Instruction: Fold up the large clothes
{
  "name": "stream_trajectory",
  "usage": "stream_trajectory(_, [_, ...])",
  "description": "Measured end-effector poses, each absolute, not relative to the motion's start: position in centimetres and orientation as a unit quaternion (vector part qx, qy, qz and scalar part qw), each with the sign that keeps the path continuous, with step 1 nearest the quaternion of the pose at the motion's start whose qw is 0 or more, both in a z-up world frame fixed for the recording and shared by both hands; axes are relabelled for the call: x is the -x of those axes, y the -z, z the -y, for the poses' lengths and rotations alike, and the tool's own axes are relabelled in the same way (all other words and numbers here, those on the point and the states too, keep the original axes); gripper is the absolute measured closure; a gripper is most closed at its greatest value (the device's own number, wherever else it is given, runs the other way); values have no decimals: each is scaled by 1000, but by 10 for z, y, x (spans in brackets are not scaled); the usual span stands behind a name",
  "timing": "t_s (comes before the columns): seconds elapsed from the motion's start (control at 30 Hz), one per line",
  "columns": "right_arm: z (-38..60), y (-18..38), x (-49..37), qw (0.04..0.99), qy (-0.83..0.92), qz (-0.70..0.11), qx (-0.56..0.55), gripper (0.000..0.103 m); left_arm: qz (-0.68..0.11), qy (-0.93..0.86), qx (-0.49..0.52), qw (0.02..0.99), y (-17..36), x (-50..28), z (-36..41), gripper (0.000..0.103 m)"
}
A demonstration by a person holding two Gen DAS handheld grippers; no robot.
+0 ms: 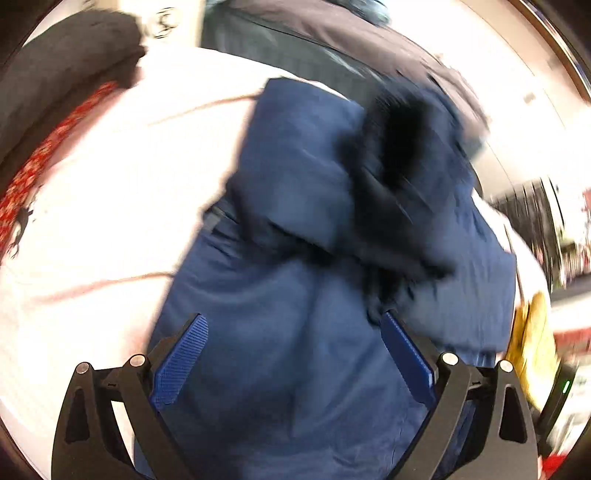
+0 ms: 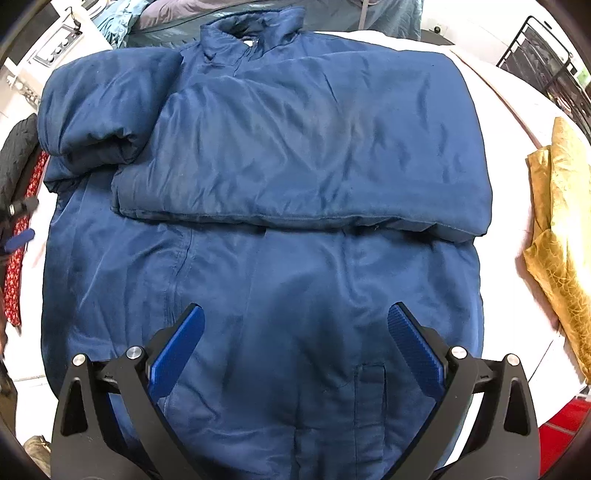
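A dark blue padded jacket (image 2: 295, 258) lies flat on a white surface (image 2: 509, 122), collar (image 2: 255, 33) at the far end. One sleeve is folded across its chest (image 2: 314, 147); the other is bunched at the left shoulder (image 2: 99, 118). My right gripper (image 2: 295, 314) hangs open over the lower front, nothing between its fingers. The left wrist view is motion-blurred: my left gripper (image 1: 294, 315) stands wide open above the jacket (image 1: 303, 147), holding nothing. One of its blue fingers (image 2: 20, 236) shows blurred at the jacket's left edge.
A gold cloth (image 2: 557, 229) lies at the right edge of the surface. A red patterned cloth (image 2: 18, 266) and a black garment (image 2: 18, 155) lie at the left. More clothes (image 2: 177, 14) are piled beyond the collar. A black wire rack (image 2: 546, 62) stands far right.
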State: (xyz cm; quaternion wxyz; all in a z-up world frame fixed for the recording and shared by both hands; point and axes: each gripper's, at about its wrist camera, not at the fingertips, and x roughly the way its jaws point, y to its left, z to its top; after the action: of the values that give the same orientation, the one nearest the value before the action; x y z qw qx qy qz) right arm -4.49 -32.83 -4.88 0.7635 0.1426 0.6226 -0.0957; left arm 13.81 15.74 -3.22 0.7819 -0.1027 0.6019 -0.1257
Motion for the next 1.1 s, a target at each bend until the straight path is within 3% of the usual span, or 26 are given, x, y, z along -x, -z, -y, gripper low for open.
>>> stream_trajectory(0.13, [328,60,53,761,99,-625,-144,5,-576,132,144,793,13,-159,-168,11])
stream_trajectory(0.3, [336,67,61,757,110,-625,-156,5,-574,185,122,788,4,-187,-115,10])
stream_trajectory(0.37, [339,68,65,754,115,-626,-161,5,-585,194,98,781,12,-197,-86,24])
stream_trajectory(0.4, [341,69,67,754,116,-627,-161,5,-591,202,89,776,14,-200,-74,57])
stream_trajectory(0.43, [341,68,70,754,119,-627,-159,5,-598,210,78,770,14,-202,-60,73])
stream_trajectory(0.5, [344,66,76,756,131,-624,-148,5,-581,248,55,774,0,-195,-26,84])
stream_trajectory(0.67, [361,64,88,751,167,-619,-160,7,-525,352,-47,773,-36,-151,82,84])
stream_trajectory(0.7, [364,65,89,749,172,-618,-166,7,-521,367,-65,768,-37,-140,99,81])
stream_trajectory(0.77, [373,65,92,745,181,-617,-179,7,-521,398,-92,749,-33,-116,132,46])
stream_trajectory(0.8, [378,65,94,743,187,-615,-187,7,-526,413,-93,738,-31,-106,142,15])
stream_trajectory(0.83, [382,65,95,741,191,-613,-195,7,-526,423,-94,732,-28,-95,150,6])
stream_trajectory(1.1, [403,65,99,735,199,-607,-228,7,-549,402,-130,721,15,-66,127,6])
